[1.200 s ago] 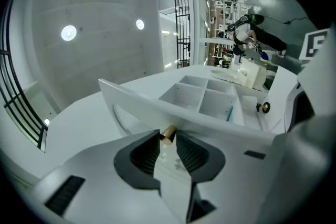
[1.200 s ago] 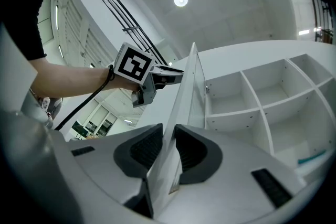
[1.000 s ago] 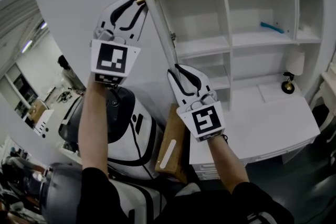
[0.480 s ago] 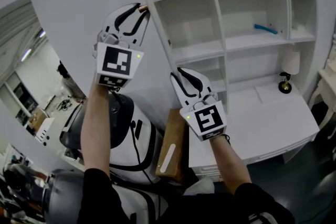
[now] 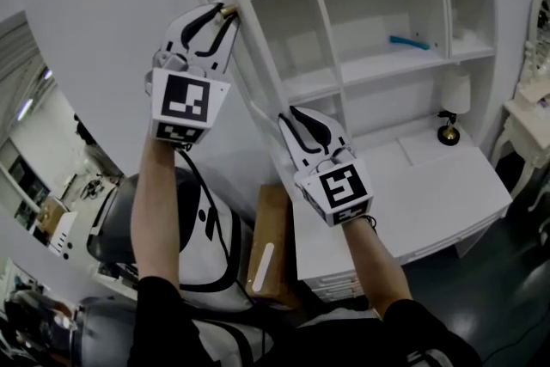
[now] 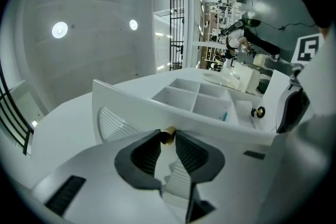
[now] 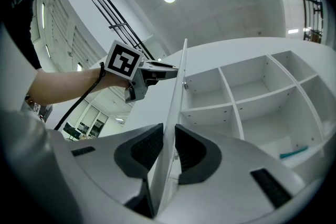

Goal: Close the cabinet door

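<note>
White shelved cabinet (image 5: pixel 369 21) stands open — its cabinet door (image 5: pixel 112 4) is swung out at its left side. The right hand-held gripper (image 5: pixel 290 114), jaws just closing, pinches the door's edge. The left hand-held gripper (image 5: pixel 223 14), likewise closing, pinches the brass knob (image 6: pixel 168 135).

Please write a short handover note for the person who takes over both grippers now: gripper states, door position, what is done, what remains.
Left gripper: shut on the brass knob of the cabinet door; jaws have just been closing.
Right gripper: shut on the door's edge, lower down; jaws have just been closing too.
Door: open, shelves of the cabinet exposed.
Done: both grips taken.
Left: swing the door shut against the cabinet, then release both.
</note>
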Tool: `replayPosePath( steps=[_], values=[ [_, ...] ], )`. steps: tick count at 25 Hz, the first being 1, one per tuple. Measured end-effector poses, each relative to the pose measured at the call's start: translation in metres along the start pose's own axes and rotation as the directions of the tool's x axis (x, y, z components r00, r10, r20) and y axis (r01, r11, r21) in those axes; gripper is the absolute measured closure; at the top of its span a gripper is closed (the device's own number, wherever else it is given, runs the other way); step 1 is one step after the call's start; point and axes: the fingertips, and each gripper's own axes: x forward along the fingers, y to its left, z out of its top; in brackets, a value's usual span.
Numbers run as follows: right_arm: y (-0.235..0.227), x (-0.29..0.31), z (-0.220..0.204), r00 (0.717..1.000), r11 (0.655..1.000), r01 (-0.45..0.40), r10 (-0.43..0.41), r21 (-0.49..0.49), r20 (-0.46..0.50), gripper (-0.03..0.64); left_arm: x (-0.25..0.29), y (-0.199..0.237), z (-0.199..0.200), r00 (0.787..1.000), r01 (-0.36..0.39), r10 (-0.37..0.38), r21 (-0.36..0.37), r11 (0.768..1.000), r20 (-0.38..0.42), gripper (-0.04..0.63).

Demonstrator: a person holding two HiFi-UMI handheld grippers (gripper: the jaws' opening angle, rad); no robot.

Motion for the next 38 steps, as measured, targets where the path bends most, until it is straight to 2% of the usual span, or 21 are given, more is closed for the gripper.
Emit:
replayPosePath(
  steps=[3,7,11,16,19,22,23,27,38],
  values=[
    [-0.015,-0.004,-0.003,1.0,1.0,-0.016,0.016,0.024,0.002,0.534,0.011,-0.007,0.005,1.0,0.001,-0.001,0.039,0.999,-0.005,0.497],
    [-0.034,-0.006,-0.007,1.0,0.999,-0.029,0.029,0.04,-0.008,0.534,0.027,-0.016,0.009,0.999,0.038,-0.039,0.053,0.998,0.011,0.499],
    [-0.056,-0.005,-0.012,0.999,0.998,-0.042,0.043,0.038,-0.032,0.532,0.045,-0.02,0.016,0.999,0.038,-0.035,0.087,0.996,-0.036,0.5],
    [-0.083,-0.002,-0.02,0.999,0.998,-0.031,0.033,0.056,-0.037,0.531,0.07,-0.031,0.015,0.997,0.058,-0.054,0.102,0.993,-0.046,0.502],
    [-0.096,0.002,-0.024,0.999,0.998,-0.032,0.034,0.063,-0.038,0.531,0.083,-0.036,0.013,0.996,0.066,-0.062,0.081,0.994,-0.057,0.502],
    [-0.108,0.004,-0.029,0.998,0.998,-0.035,0.037,0.059,-0.043,0.526,0.094,-0.039,0.011,0.992,0.059,-0.057,0.013,0.998,-0.11,0.503],
    [-0.112,0.005,-0.03,0.998,0.997,-0.038,0.04,0.064,-0.044,0.525,0.098,-0.04,0.012,0.991,0.051,-0.049,0.01,0.999,-0.127,0.503],
    [-0.132,0.011,-0.038,0.997,0.995,-0.05,0.054,0.088,-0.046,0.525,0.116,-0.046,0.011,0.988,0.03,-0.021,0.051,0.998,-0.156,0.503],
    [-0.179,0.027,-0.059,0.99,0.986,-0.124,0.131,0.111,-0.055,0.522,0.165,-0.062,0.002,0.977,0.043,-0.022,0.098,0.994,-0.211,0.505]
  ],
)
